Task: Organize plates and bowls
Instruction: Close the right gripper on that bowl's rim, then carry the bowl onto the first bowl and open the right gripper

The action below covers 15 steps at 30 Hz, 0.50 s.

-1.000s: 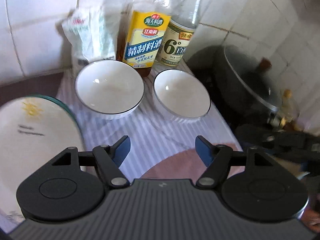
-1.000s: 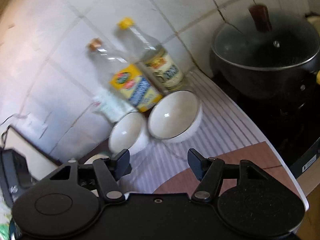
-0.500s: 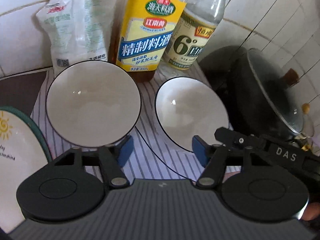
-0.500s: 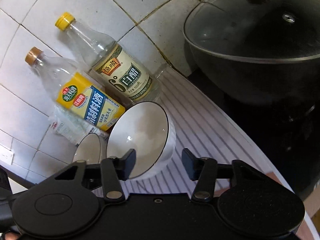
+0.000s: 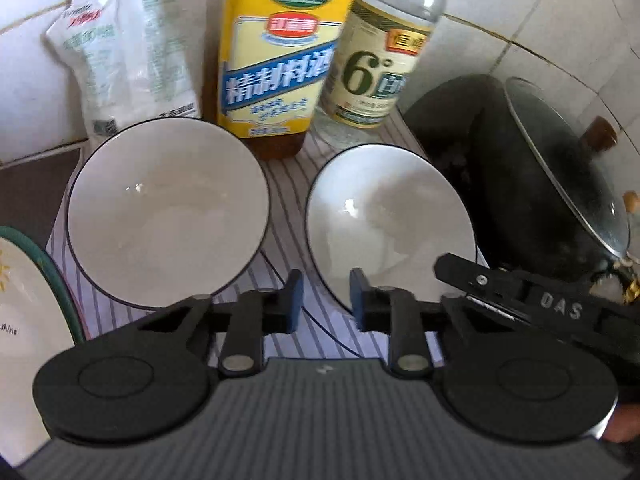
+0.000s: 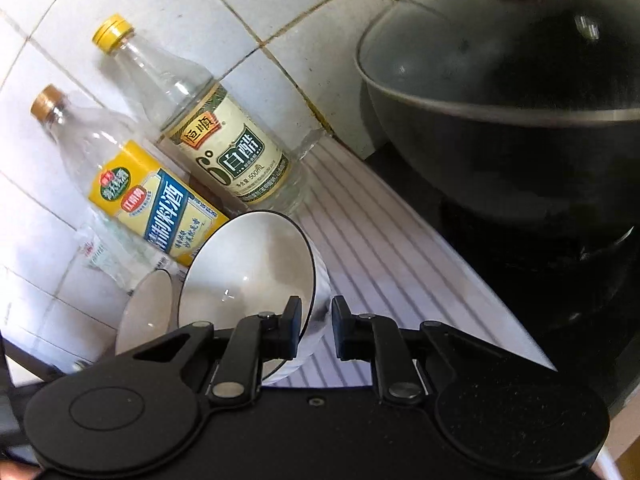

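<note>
Status: early stage; no stacking or grouping is visible. The left bowl (image 5: 164, 212) and the right bowl (image 5: 388, 224) stand side by side on the striped cloth (image 5: 288, 216), near each other but apart, both mouth-up and empty; the plate (image 5: 24, 300) (white, green rim, only partly in frame) lies at the far left, just beside the left bowl and not under it. Behind the bowls stand the yellow-label bottle (image 5: 276, 64), the vinegar bottle (image 5: 376, 64) and a white bag (image 5: 128, 52); the lidded wok (image 6: 500, 120) sits to the right, off the cloth. The right gripper (image 6: 316, 324) has just been closing and is now clamped on the near rim of the right bowl, one pad inside the bowl and one outside its wall; the bowl appears to rest on the cloth, not yet lifted. The left gripper (image 5: 325, 300) has also just been closing; its jaws are drawn nearly together with a narrow gap left, through which the cloth and the near edge of the right bowl's rim show; no pad is seen pressing on anything, so it is judged empty. Remaining, by judgement: nest one bowl in the other, then place bowls and plate together; the left gripper probably needs reopening to take the left bowl's rim.
</note>
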Tool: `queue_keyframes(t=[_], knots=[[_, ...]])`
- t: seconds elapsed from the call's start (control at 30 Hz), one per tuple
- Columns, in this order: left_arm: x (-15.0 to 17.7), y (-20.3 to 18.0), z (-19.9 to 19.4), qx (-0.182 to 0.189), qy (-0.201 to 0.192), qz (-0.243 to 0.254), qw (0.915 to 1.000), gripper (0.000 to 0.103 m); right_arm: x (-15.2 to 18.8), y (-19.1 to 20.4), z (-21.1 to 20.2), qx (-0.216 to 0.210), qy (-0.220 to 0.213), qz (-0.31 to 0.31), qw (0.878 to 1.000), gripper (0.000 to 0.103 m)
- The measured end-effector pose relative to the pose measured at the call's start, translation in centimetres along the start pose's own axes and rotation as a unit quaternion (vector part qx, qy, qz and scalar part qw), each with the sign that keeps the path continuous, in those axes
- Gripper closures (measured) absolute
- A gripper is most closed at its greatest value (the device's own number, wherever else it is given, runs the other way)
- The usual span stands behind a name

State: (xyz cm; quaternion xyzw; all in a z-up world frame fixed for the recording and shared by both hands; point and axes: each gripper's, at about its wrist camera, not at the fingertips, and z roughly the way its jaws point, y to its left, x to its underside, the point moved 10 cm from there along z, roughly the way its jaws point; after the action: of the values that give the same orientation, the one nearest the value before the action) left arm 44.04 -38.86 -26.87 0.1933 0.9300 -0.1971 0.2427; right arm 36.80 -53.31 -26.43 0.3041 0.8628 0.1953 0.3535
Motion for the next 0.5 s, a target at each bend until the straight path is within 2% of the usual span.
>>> queue_keyframes(t=[0.1, 0.17, 0.33, 0.5], knots=[[0.4, -0.7, -0.4, -0.014, -0.006, 0.037, 0.9992, 0.085, 0.3, 0.4, 0.2, 0.013, 0.004, -0.038, 0.999, 0.086], [0.7, -0.9, -0.6, -0.021, -0.004, 0.043, 0.9988, 0.086, 0.7, 0.6, -0.1, 0.020, 0.009, -0.052, 0.998, 0.086], [1.4, -0.8, -3.1, -0.008, -0.003, 0.037, 0.9993, 0.085, 1.2, 0.6, -1.9, 0.011, 0.013, -0.041, 0.999, 0.086], [1.9, -1.2, -6.7, -0.022, -0.005, 0.063, 0.9977, 0.085, 2.1, 2.2, -4.6, -0.007, 0.002, -0.037, 0.999, 0.086]])
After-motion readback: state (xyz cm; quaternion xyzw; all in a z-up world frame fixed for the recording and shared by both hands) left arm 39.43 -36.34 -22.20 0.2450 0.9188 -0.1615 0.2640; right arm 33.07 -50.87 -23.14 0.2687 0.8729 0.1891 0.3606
